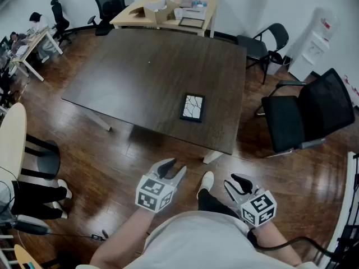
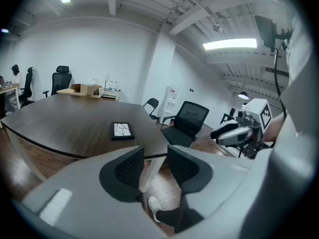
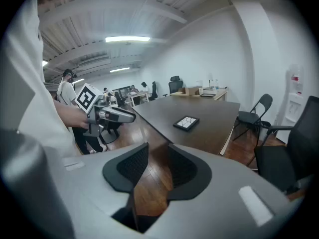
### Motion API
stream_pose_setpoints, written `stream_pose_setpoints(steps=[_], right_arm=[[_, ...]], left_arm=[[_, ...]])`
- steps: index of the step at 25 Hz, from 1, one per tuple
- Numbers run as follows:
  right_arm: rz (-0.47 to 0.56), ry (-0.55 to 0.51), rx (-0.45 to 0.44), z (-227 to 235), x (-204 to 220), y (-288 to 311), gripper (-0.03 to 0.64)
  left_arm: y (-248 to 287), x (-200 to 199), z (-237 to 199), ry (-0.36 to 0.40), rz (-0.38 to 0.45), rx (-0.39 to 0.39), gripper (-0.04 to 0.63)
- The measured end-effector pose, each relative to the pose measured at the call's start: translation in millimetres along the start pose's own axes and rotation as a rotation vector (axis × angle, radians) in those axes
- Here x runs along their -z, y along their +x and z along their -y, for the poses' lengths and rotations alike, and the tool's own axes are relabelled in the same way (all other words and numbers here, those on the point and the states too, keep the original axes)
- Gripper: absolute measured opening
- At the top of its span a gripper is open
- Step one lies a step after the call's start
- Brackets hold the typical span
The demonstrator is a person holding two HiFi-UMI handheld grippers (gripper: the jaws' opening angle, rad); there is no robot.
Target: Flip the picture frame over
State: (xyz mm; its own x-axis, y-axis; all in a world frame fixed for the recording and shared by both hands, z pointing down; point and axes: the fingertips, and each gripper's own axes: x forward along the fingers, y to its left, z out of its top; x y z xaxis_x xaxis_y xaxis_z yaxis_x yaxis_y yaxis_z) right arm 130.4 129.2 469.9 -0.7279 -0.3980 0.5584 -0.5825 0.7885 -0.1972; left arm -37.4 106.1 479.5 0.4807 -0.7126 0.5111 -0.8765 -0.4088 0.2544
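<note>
**Item: picture frame (image 1: 192, 107).** Dark-bordered, with a pale face marked by thin dark lines. It lies flat on the dark table (image 1: 140, 77), towards the near right corner and a little in from the near edge. The pale face is upward. Nothing touches it.

**Item: left gripper (image 1: 174, 168).** Held low in front of the person, on the near side of the table and well apart from the frame. Its jaws stand wide apart. Only the wooden floor, a table leg and the person's shoe show between them.

**Item: right gripper (image 1: 235, 182).** Held level with the left one, further right, and also well short of the table edge. Its jaws are parted with nothing between them but floor.

**Surroundings.** A black office chair (image 1: 305, 114) stands right of the table. A light desk (image 1: 168, 10) with boxes stands beyond the far side.

**Status of task.** Judged not begun: the frame has not been lifted, tilted or turned. Left to do: bring a gripper to the frame, take hold of an edge, raise it off the table, turn it face down and set it back.
</note>
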Motion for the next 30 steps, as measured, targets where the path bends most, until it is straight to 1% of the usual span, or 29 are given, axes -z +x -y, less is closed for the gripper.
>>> stream_pose_setpoints(steps=[3, 5, 7, 9, 11, 14, 17, 21, 24, 26, 30], right_arm=[[-0.006, -0.026, -0.013, 48, -18, 11, 0.127], [-0.006, -0.032, -0.017, 78, -28, 18, 0.130], [-0.012, -0.027, -0.017, 103, -37, 24, 0.130], [-0.027, -0.016, -0.018, 118, -43, 28, 0.130], [-0.041, -0.004, -0.017, 126, -44, 30, 0.130], [-0.053, 0.038, 0.022, 146, -42, 31, 0.129], [-0.060, 0.097, 0.069, 158, -39, 26, 0.129], [-0.085, 0.140, 0.089, 163, -38, 22, 0.127], [-0.098, 0.175, 0.084, 160, -37, 22, 0.127], [-0.111, 0.175, 0.073, 158, -38, 23, 0.127], [-0.123, 0.168, 0.058, 162, -39, 27, 0.127]], left_arm=[[64, -30, -14, 0.008, -0.004, -0.030, 0.141], [107, -46, -24, -0.002, -0.012, -0.047, 0.141], [147, -56, -39, -0.020, -0.037, -0.067, 0.141], [180, -58, -54, -0.029, -0.085, -0.089, 0.141], [205, -57, -69, -0.021, -0.132, -0.108, 0.141], [238, -52, -88, -0.005, -0.186, -0.139, 0.141], [260, -47, -97, -0.011, -0.231, -0.177, 0.142], [280, -40, -103, -0.027, -0.235, -0.207, 0.143], [282, -31, -107, -0.044, -0.256, -0.236, 0.142], [282, -26, -110, -0.049, -0.274, -0.248, 0.142], [281, -22, -114, -0.011, -0.289, -0.294, 0.127]])
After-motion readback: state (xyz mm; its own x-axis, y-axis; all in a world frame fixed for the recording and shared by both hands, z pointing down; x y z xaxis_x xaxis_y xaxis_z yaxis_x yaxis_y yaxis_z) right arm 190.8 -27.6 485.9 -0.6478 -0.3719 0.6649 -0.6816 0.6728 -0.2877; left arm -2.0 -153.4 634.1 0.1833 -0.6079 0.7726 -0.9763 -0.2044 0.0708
